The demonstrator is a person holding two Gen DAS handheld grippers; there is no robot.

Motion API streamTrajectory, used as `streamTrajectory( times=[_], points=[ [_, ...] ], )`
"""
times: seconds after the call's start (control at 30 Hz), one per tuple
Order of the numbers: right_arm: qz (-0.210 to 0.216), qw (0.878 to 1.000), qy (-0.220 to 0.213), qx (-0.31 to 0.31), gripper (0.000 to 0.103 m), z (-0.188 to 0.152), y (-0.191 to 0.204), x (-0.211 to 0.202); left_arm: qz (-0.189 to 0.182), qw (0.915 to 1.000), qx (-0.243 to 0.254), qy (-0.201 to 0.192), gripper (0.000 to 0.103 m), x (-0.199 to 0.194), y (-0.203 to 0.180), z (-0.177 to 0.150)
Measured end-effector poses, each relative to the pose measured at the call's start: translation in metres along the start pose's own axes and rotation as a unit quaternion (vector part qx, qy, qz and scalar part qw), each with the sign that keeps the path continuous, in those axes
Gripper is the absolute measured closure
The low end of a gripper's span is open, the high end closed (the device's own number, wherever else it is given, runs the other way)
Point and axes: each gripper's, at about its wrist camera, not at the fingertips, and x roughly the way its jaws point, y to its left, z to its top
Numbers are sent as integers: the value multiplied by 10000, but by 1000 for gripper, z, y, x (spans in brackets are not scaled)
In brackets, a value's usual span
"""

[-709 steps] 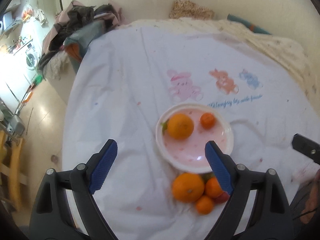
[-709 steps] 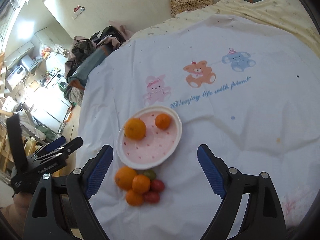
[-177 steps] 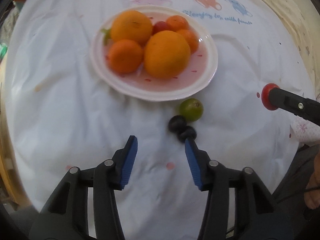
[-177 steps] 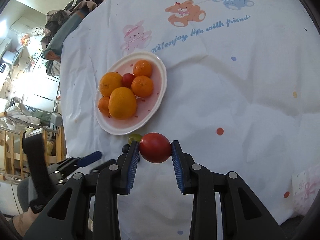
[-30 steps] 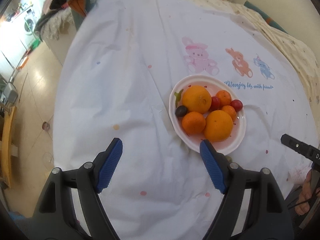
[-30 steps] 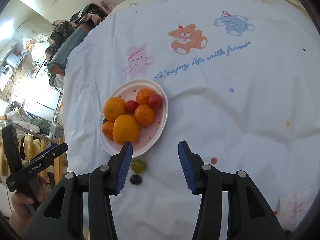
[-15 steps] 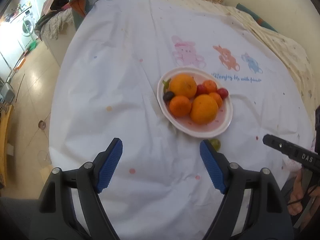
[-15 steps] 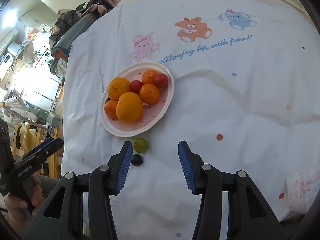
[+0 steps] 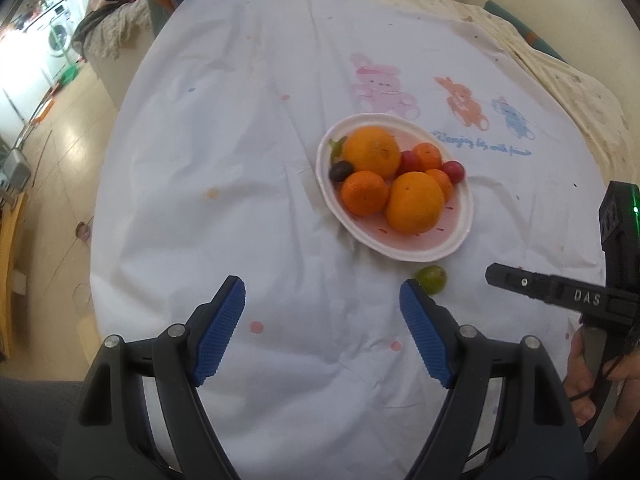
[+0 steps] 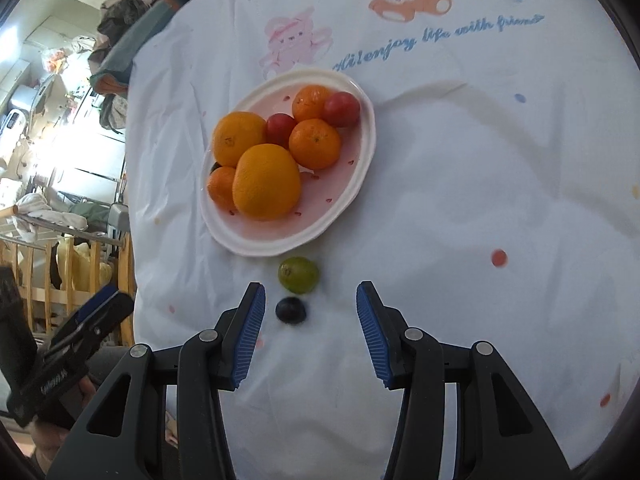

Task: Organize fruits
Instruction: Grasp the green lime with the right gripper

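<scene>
Orange citrus (image 10: 267, 187), five, plated

The cloth (image 10: 460, 168) is showing blue words, "Hi!enjoy life with friend". The right tool (image 9: 560, 294) is showing "DAS".

- A lived-in home, not a lab or shop.
- A washer (image 9: 60, 36) stands on the tiled floor beyond the table.
- Clothes (image 10: 132, 4) lie heaped at the table's far end.
- A cartoon-animal tablecloth (image 9: 240, 160) covers the table.
- A wooden rack (image 10: 60, 264) holds laundry.
</scene>
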Motion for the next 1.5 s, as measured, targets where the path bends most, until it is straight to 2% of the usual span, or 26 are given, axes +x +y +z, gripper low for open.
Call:
streamTrajectory(
  times=[0.2,0.4,0.53,0.77,0.83,0.9,0.93,1.07,1.23,1.4,1.5],
  points=[
    [261,9982,231,478,52,15,-15,23,65,9996,-226,180,26,11,8,3],
    [268,9977,602,182,52,15,4,54,-6,9991,-241,350,26,18,6,6],
    [-48,9970,760,-99,54,14,16,72,-55,9986,-243,476,26,23,3,4],
    [-293,9958,779,-387,55,12,27,76,-24,9983,-246,525,26,27,3,4],
    [-407,9949,782,-482,60,12,31,79,-11,9982,-226,562,26,29,2,2],
    [-600,9931,776,-639,70,10,34,80,-3,9982,-218,568,26,29,2,2],
    [-679,9923,765,-693,71,9,35,81,6,9982,-216,562,26,29,2,2],
    [-679,9921,736,-753,72,9,36,80,11,9981,-270,555,26,29,5,3],
    [-482,9948,736,-513,72,10,27,68,36,9984,-239,512,26,27,5,3],
    [-207,9981,493,-293,72,12,16,28,68,9984,-31,568,26,31,-3,0],
    [-10,9996,230,-150,72,13,8,-6,-5,9958,378,837,26,43,-21,-6]
  ],
)
